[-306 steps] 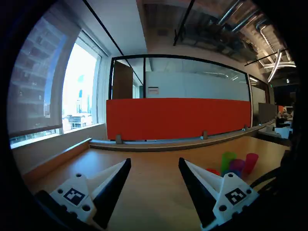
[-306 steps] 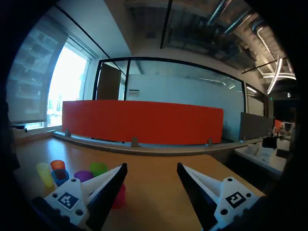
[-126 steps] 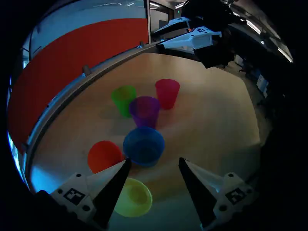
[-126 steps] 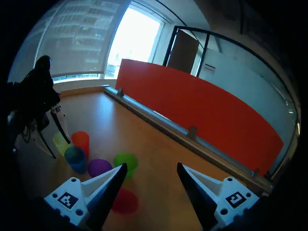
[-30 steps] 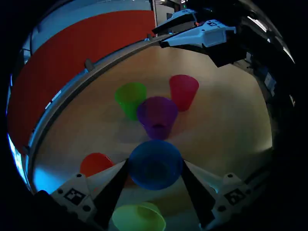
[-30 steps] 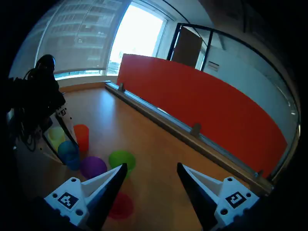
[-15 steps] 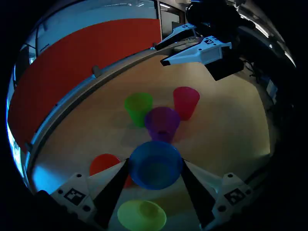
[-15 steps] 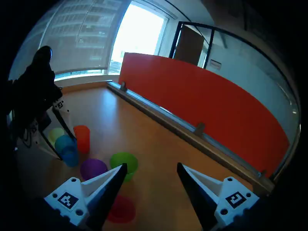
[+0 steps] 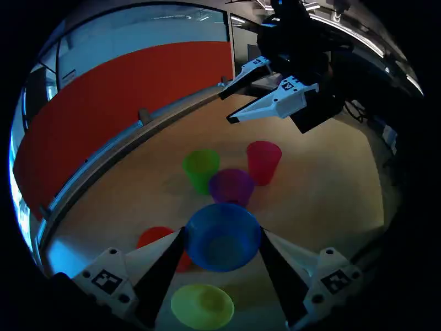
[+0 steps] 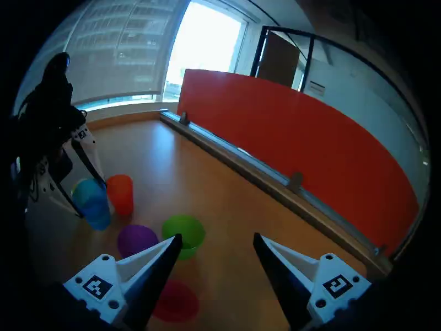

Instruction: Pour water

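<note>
The left gripper (image 9: 220, 229) clamps the blue cup (image 9: 222, 237): both fingers press against its sides just under the rim, and the cup stands upright with its mouth facing the camera. Whether it holds any water I cannot tell. Around it on the wooden table (image 9: 331, 182) stand five more cups. The yellow cup (image 9: 202, 306) is nearest the camera, below the blue one. The orange cup (image 9: 157, 238) shows partly behind the left finger. Beyond these stand the purple cup (image 9: 231, 186), the green cup (image 9: 200, 168) and the pink cup (image 9: 263, 160) close together. The whole group sits well in from the table edge that carries the long red partition (image 9: 121, 99). In the right gripper view, the right gripper (image 10: 216, 237) has its fingers spread wide with nothing between them, held above the table over the pink and green cups. The blue cup shows there at the left, between the other gripper's fingers and just beside the orange cup. A bright window (image 10: 204, 55) lies past the table's far corner.
</note>
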Action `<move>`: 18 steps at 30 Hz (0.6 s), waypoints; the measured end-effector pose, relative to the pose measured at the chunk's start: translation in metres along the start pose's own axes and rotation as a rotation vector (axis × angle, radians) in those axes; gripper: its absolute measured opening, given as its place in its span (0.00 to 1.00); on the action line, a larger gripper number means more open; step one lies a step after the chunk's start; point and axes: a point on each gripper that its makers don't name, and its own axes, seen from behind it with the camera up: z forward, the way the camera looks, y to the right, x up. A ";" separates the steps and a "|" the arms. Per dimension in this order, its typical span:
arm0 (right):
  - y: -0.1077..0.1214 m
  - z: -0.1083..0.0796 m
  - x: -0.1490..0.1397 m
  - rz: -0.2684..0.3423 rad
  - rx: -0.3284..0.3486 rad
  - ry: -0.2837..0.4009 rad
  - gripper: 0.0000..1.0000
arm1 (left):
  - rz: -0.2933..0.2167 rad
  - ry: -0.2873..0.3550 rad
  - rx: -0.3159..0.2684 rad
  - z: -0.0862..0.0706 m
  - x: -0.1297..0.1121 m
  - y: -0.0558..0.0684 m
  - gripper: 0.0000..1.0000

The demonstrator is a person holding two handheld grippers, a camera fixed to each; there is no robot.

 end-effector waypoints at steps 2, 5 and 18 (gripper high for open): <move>-0.003 0.003 -0.001 -0.006 0.012 -0.006 1.00 | -0.001 0.008 0.000 -0.003 0.002 0.001 0.90; -0.008 0.006 -0.002 -0.016 0.032 -0.012 1.00 | -0.003 0.020 -0.002 -0.007 0.003 0.003 0.90; -0.029 0.017 -0.012 -0.034 0.153 -0.058 1.00 | -0.030 0.070 0.011 -0.019 0.007 0.001 0.90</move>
